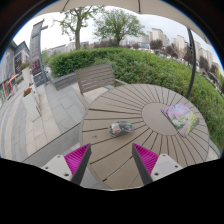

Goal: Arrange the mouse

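The table is built of wooden slats, weathered grey-brown, matt, with visible gaps between boards. The bench beyond it shows the same slatted, matt timber. The mouse near the fingers looks like grey plastic with a slight sheen. The gripper carries magenta pads, matt, on pale, smooth-looking fingers. The ground at left appears paved, dull and hard.

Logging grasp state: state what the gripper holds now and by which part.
Nothing is held. The gripper is open with empty fingers; the mouse lies on the round wooden table, ahead of them.
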`<state>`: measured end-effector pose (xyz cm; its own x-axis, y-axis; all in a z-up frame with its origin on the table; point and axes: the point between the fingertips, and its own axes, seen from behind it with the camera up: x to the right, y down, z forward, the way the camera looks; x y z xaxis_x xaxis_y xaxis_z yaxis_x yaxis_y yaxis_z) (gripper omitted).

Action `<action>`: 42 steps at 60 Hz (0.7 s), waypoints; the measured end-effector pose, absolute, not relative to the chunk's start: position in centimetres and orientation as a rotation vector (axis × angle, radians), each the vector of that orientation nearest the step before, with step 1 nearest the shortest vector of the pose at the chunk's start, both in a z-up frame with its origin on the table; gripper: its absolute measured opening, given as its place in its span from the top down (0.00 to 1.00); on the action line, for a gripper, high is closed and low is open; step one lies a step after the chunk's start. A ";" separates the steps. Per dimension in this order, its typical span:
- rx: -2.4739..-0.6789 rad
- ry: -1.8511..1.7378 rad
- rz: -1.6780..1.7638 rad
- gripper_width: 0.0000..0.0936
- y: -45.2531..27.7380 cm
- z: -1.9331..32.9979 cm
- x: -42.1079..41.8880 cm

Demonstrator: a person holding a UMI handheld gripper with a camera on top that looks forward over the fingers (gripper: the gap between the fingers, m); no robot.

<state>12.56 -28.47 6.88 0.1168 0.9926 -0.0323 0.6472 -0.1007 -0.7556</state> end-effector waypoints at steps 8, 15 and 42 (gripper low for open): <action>-1.811 -1.559 0.756 0.10 -28.7 4.0 9.1; -1.841 -1.523 0.740 0.09 -28.0 1.5 6.5; -1.876 -1.435 0.744 0.09 -24.8 -1.3 -2.1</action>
<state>-2.08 -24.84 -1.32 0.2384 0.9699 -0.0491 0.5991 -0.1866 -0.7787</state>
